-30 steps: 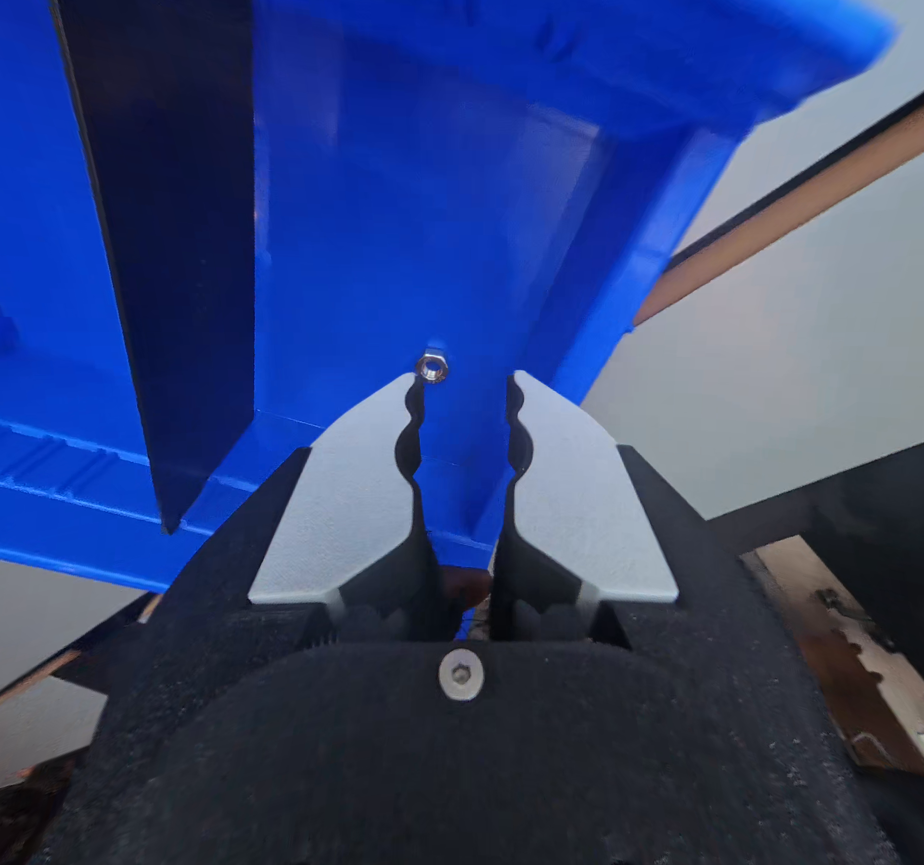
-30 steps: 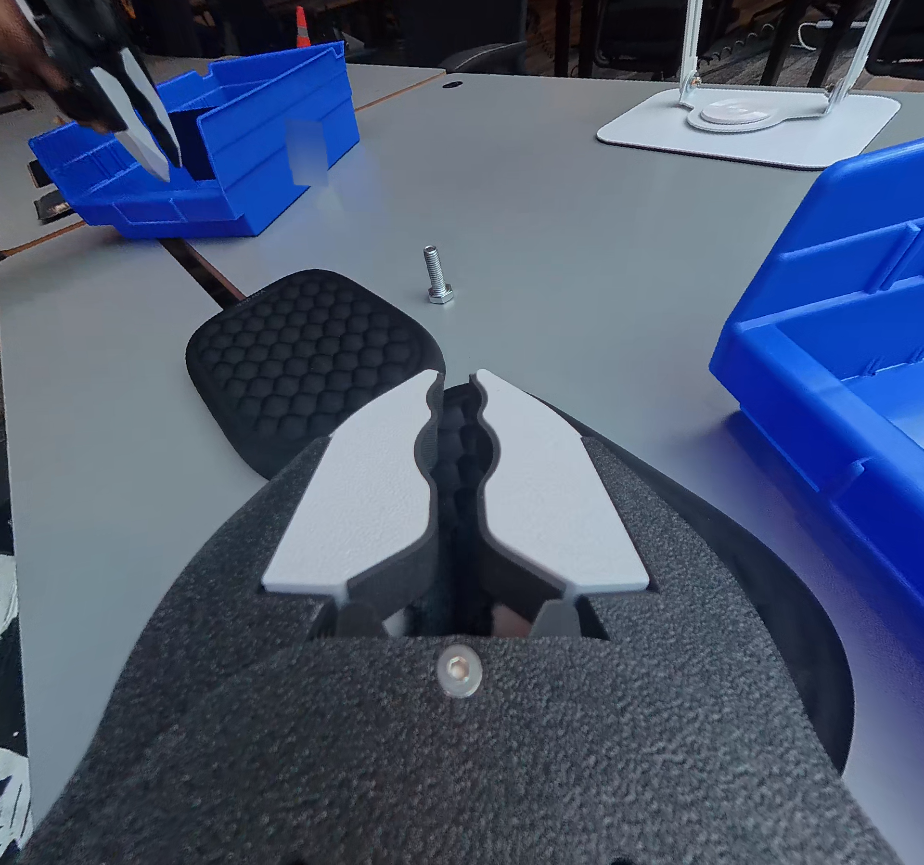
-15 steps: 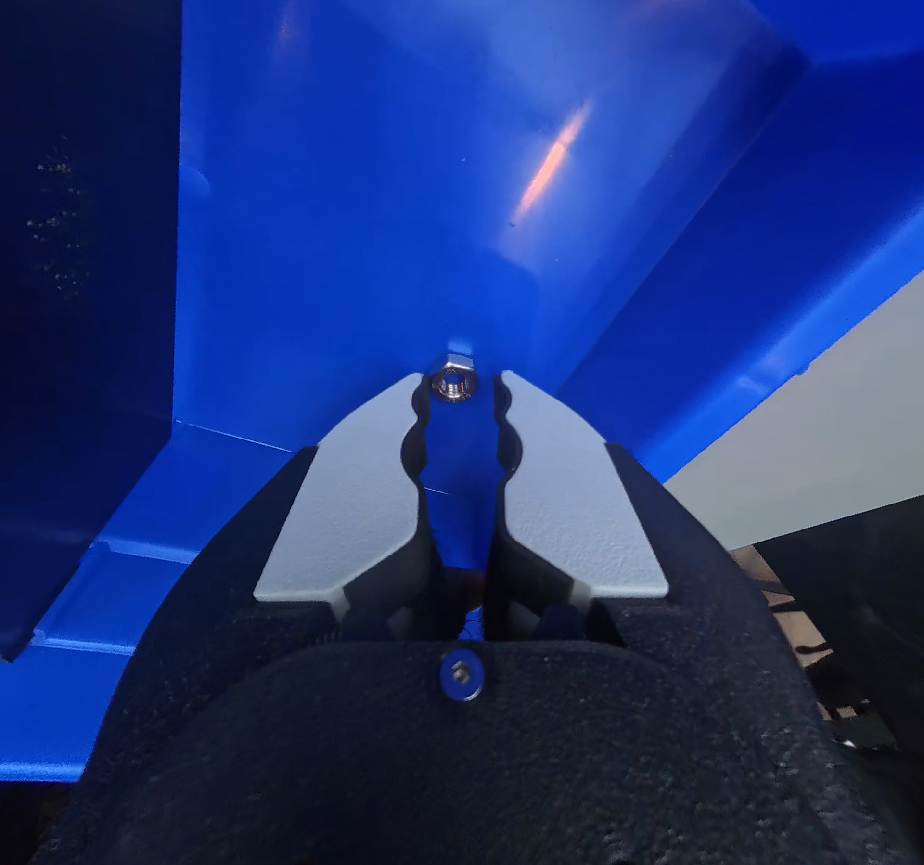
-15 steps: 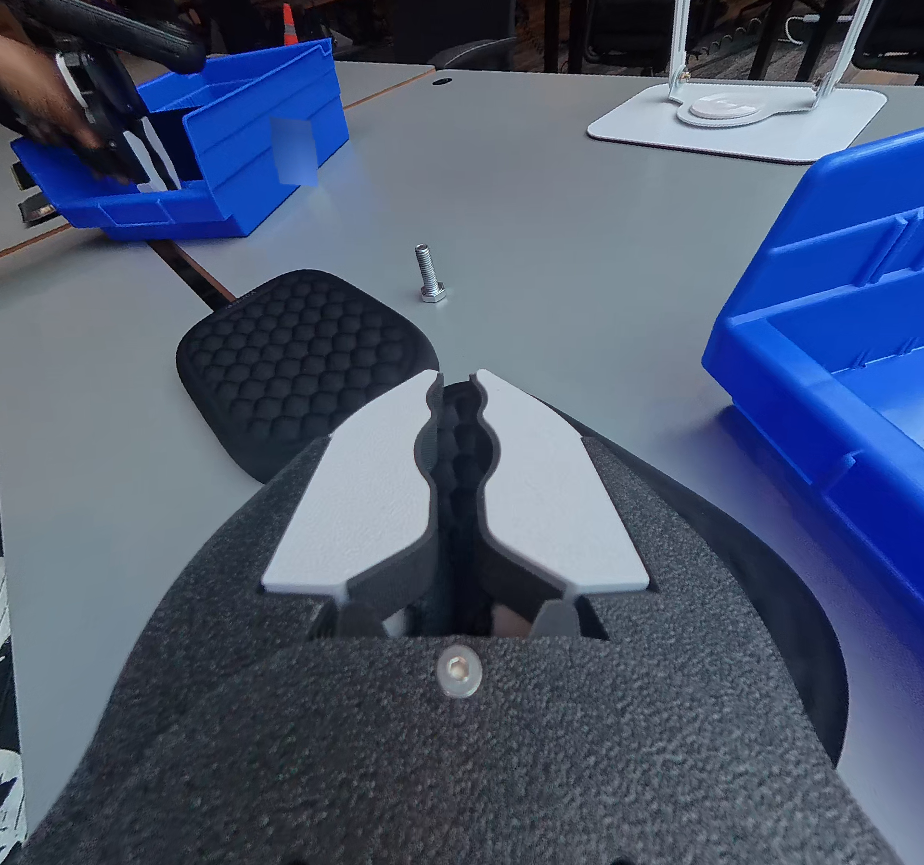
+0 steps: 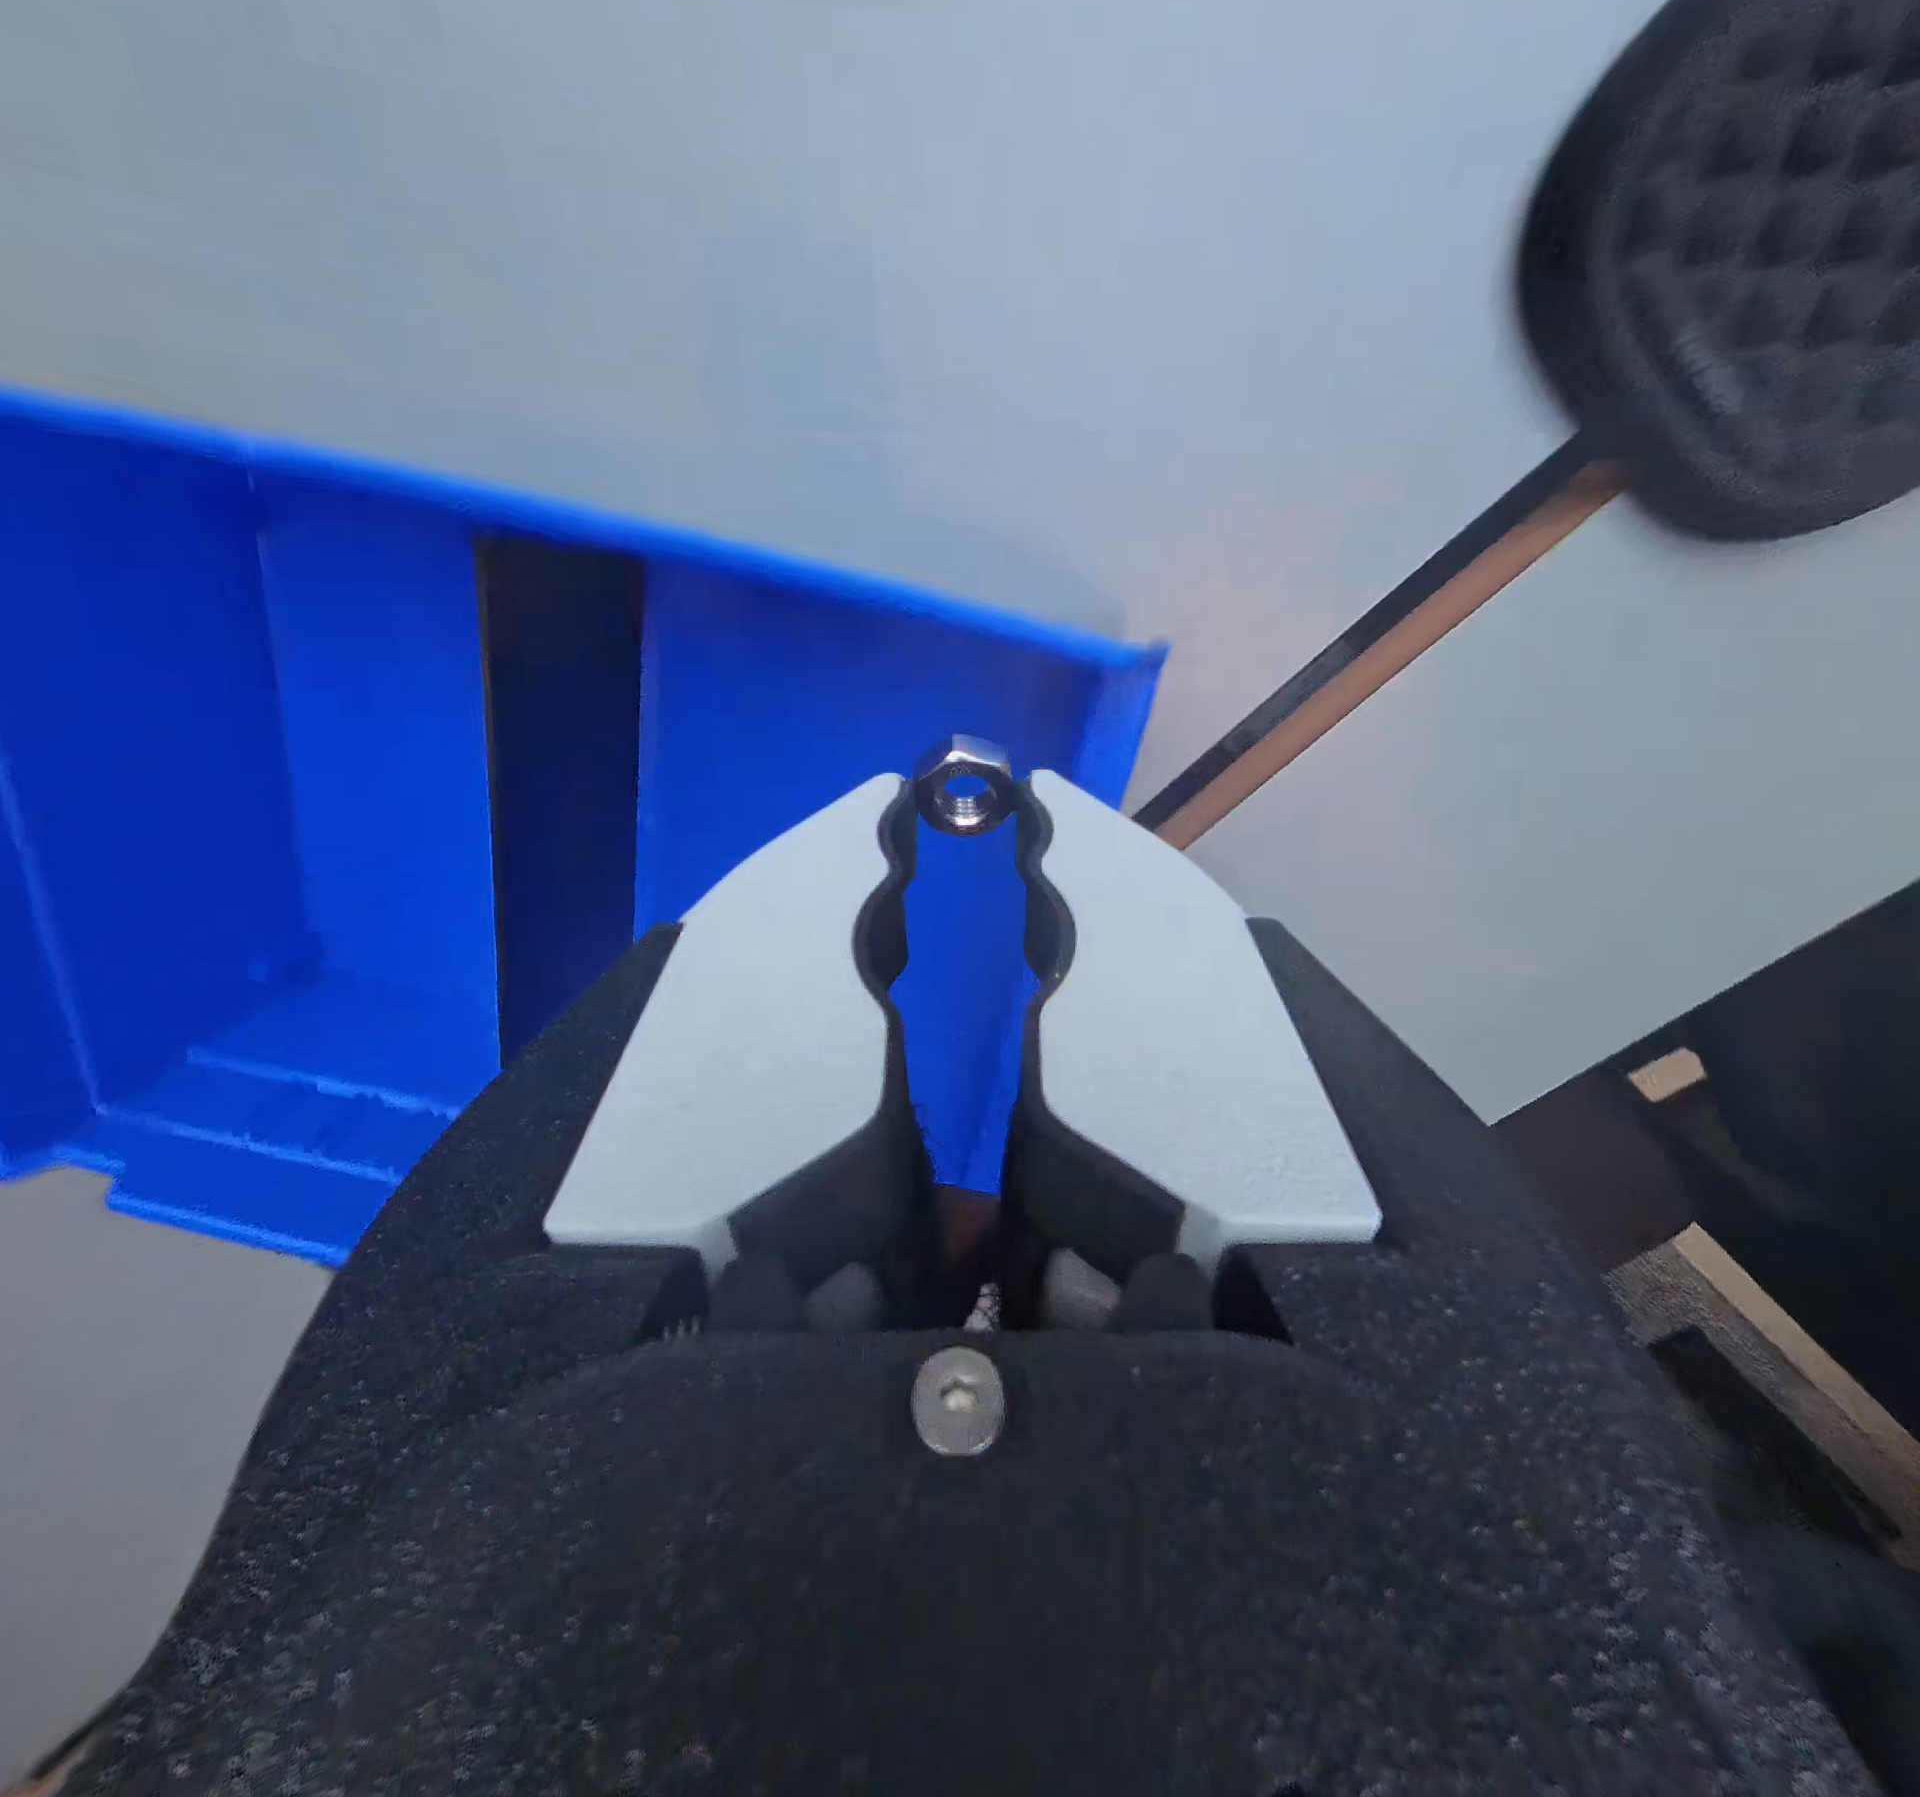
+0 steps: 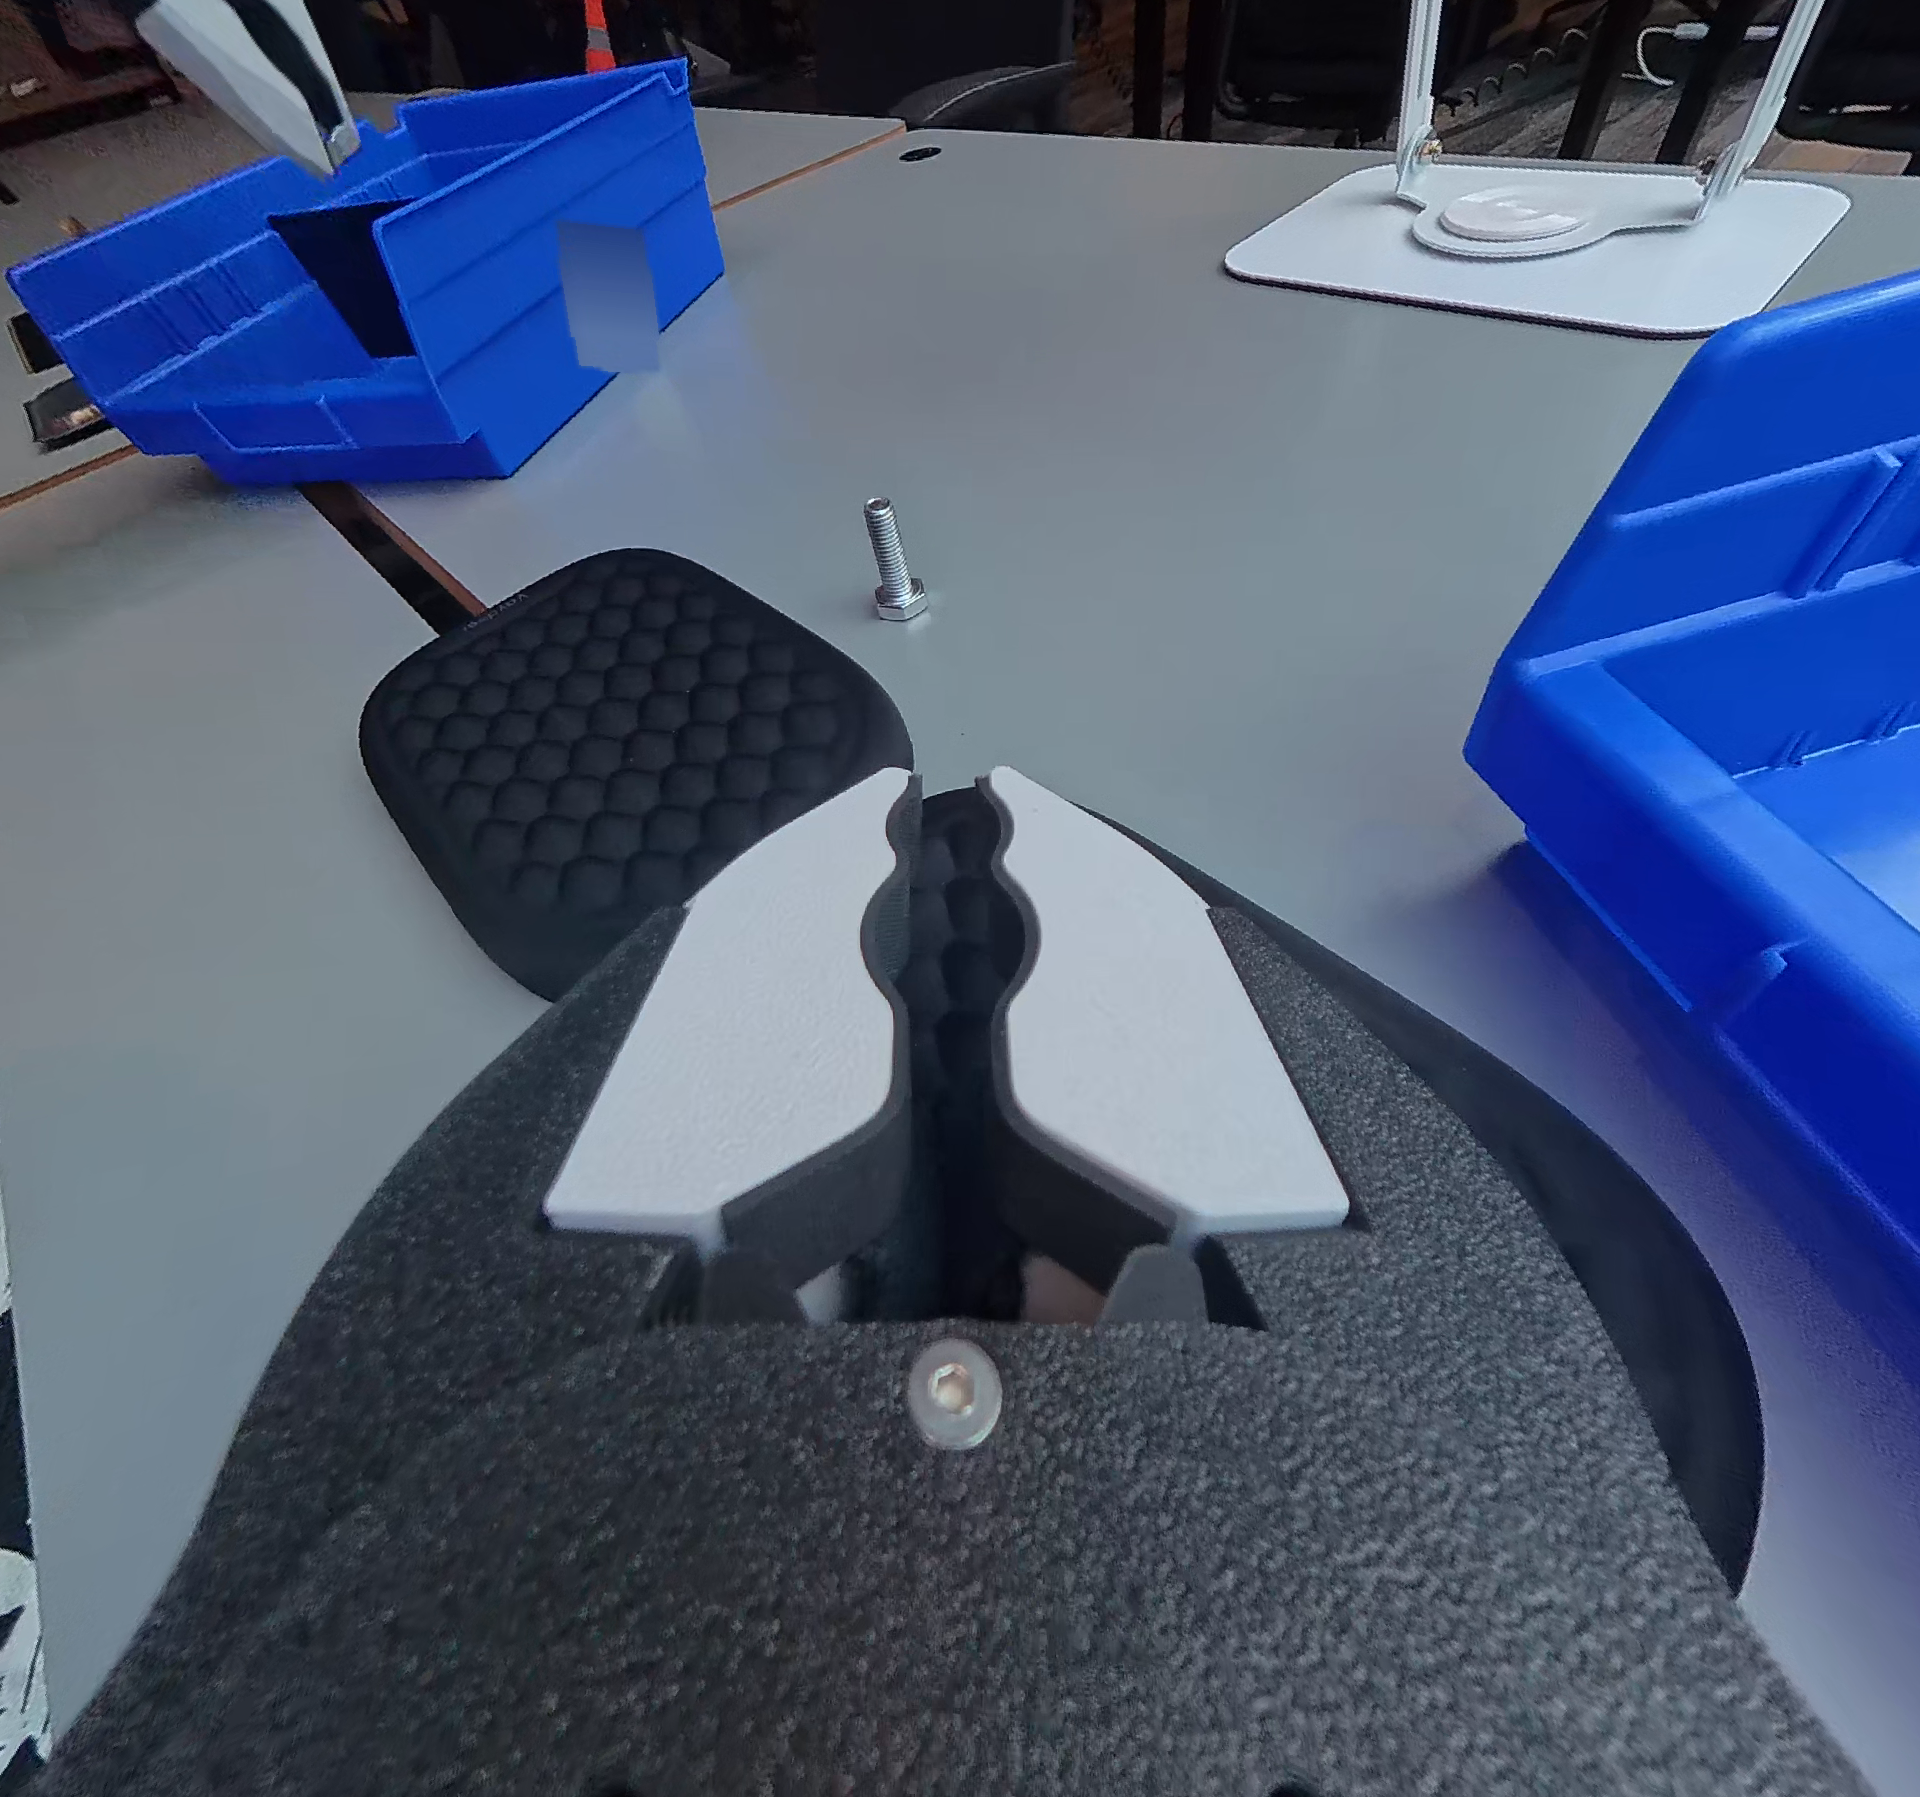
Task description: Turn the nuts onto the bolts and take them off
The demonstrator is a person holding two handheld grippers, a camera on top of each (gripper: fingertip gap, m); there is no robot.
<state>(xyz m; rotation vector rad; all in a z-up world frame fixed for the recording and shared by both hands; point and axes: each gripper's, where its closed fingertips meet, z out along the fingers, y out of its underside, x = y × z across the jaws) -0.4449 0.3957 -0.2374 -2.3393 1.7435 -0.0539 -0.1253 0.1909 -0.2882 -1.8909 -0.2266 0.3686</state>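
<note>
My left gripper [image 5: 966, 783] is shut on a small steel hex nut [image 5: 968, 804], pinched at the very fingertips and held in the air above the left blue bin [image 5: 312, 812]. In the right wrist view the left gripper [image 6: 330, 139] shows at the top left, over that bin [image 6: 468, 365]. A steel bolt [image 6: 891, 563] stands upright on its head on the grey table [image 6: 1143, 459], apart from both grippers. My right gripper [image 6: 948, 791] is shut and empty, low over the table, with the bolt ahead of it.
A black honeycomb pad [image 6: 623, 750] lies just left of my right gripper and shows blurred in the left wrist view [image 5: 1766, 241]. A second blue bin [image 6: 1714, 708] stands at the right. A white stand base [image 6: 1538, 241] is at the far right. A seam [image 5: 1382, 635] runs between two tabletops. About 40 centimeters separates my left fingertips from my right.
My left gripper closed on the nut inside the blue bin and lifted it up and out. The right gripper has barely moved; the bolt stands where it was.
</note>
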